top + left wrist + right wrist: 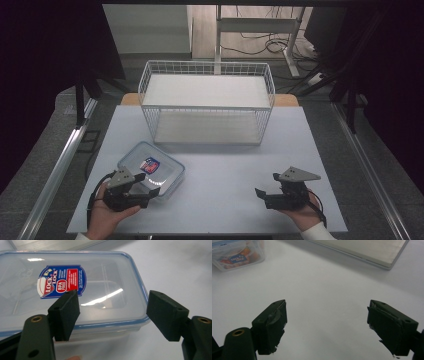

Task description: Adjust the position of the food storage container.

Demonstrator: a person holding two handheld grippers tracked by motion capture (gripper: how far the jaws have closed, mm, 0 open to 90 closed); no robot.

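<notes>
One plastic container (pixel 151 170) sits on the bench (pixel 225 165), near the front left of the one wire basket (pixel 207 100). My left gripper (pixel 112 312) straddles its near corner, jaws apart; my right gripper (pixel 327 325), also gaping, hovers well right of it.

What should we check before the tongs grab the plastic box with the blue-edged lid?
1. Left tongs open wide enough: ok, the jaws stand apart.
2. Lunch box lined up with them: not ok yet, only its near corner sits between the jaws, and one jaw is over the lid.
3. Pads touching the box: cannot tell from the left gripper view.
4. Lid on the box: ok, it lies flat on top; whether the clips are locked, cannot tell.
5. Right tongs out of the way: ok, open over bare table.
6. Wire basket free for the box: ok, both shelves look bare.
</notes>
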